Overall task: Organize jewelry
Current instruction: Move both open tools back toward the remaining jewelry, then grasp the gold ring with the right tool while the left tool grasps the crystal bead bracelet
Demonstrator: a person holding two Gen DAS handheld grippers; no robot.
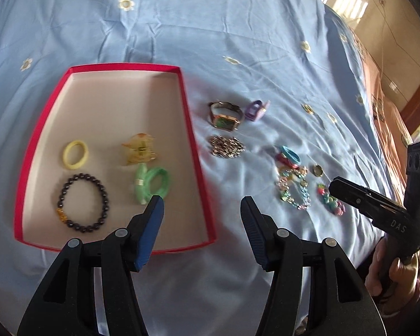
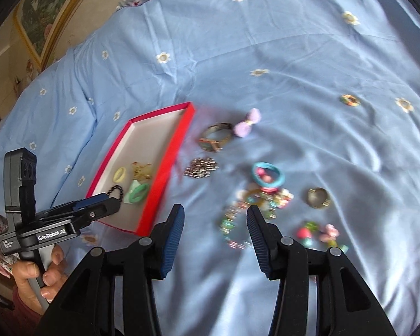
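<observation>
Landmark: I place everything by the red box [image 1: 46, 128], which lies on the blue bed [image 1: 182, 28].
In the box: yellow ring [image 1: 75, 154], amber clip [image 1: 138, 148], green bangles [image 1: 151, 183] and dark bead bracelet [image 1: 82, 203].
Beside the box: watch [image 1: 225, 113] and silver band [image 1: 227, 146] just off its right wall, purple bow [image 1: 256, 109] past the watch.
Further from the box: blue ties [image 1: 289, 156], gold ring [image 1: 317, 170], pastel charm bracelet [image 1: 294, 193] and berry charms [image 1: 331, 203], well apart from it.
Left gripper [image 1: 201, 207]: my fingers stand apart with nothing between them, one tip over the box by the green bangles, the other over bare sheet outside it.
Right gripper [image 2: 215, 218]: fingers parted and empty, the charm bracelet's beads showing in the gap, the box off to their left.
Left view only: the box floor in full, plus the right tool near the berry charms.
Right view only: a small multicoloured ring [image 2: 349, 100] far from the box, and a hand [image 2: 37, 275] on the left tool's handle.
</observation>
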